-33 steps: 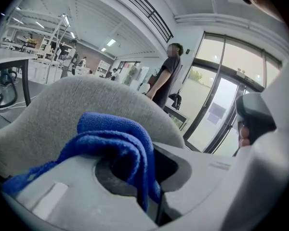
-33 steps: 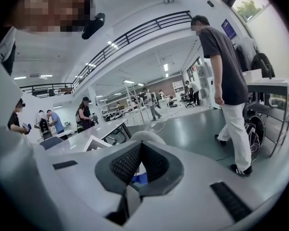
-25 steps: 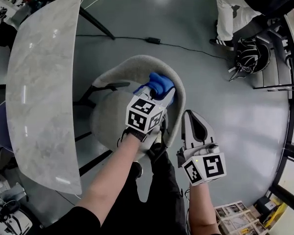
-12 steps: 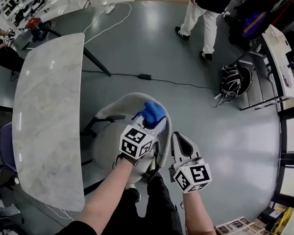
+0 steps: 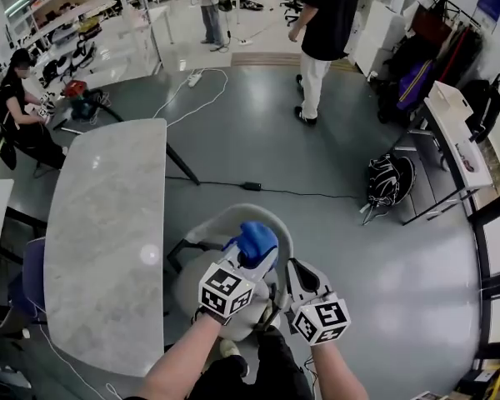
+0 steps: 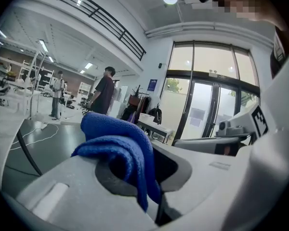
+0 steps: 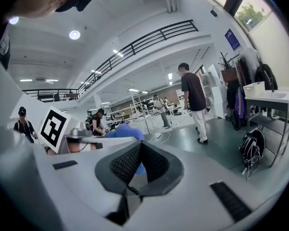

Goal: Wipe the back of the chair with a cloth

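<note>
Found the left gripper point(image 5: 253, 263) clamped on a blue cloth point(image 5: 252, 240), jaws drawn in on the fabric, with the bundle heaped over their tips and one fold hanging down into the notch between them. Could make out nothing of those tips from the head view, both buried under the cloth. Placed the cloth, and the left jaws with it, over the chair point(image 5: 227, 217), inside its curved back, on the side nearest the right jaws. Could not tell whether fabric and back were touching, with the bundle covering the spot and the chair out of both gripper views. Saw the right gripper point(image 5: 298, 267) just right of the left jaws, its own jaws brought together on nothing, with only a bit of blue showing beyond their notch. Noted the seat largely hidden behind both grippers and the forearms point(image 5: 187, 361), the latter cut off at the bottom edge. Made out a pale table point(image 5: 108, 232) left of the left jaws, close beside the chair. Picked out, well beyond both sets of jaws, a floor cable point(image 5: 252, 187) and a standing person point(image 5: 323, 32), head cut off by the top edge. Spotted a dark bag point(image 5: 387, 182) on the floor beyond and right of the right jaws.
</note>
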`<state>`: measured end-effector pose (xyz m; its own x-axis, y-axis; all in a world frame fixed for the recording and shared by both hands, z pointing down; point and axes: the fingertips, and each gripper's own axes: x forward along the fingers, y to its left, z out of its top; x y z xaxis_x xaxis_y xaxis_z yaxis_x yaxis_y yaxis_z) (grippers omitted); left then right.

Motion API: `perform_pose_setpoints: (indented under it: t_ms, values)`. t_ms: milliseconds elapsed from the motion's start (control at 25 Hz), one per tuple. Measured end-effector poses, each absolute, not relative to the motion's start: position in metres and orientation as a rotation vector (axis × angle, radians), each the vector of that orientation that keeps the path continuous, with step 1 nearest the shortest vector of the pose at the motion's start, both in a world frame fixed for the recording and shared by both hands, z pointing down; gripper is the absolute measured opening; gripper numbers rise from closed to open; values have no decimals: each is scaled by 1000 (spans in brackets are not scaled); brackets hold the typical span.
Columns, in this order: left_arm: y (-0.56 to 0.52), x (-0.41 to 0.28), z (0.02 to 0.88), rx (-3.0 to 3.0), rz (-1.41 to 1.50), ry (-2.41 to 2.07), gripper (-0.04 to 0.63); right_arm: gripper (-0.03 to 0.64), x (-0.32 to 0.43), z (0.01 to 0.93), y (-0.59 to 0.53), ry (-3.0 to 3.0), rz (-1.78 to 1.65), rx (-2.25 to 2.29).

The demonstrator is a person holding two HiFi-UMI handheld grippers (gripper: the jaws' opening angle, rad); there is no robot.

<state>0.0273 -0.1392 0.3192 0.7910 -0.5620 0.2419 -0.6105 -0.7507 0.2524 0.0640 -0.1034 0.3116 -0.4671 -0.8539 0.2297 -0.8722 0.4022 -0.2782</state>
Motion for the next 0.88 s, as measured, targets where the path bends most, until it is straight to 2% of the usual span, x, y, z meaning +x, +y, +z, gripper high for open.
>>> perform_pose_setpoints:
  t_ms: [880]
  values:
    - [8,-39,174,2799,65,-969,60,11,10,182,1,-2663,316,1569]
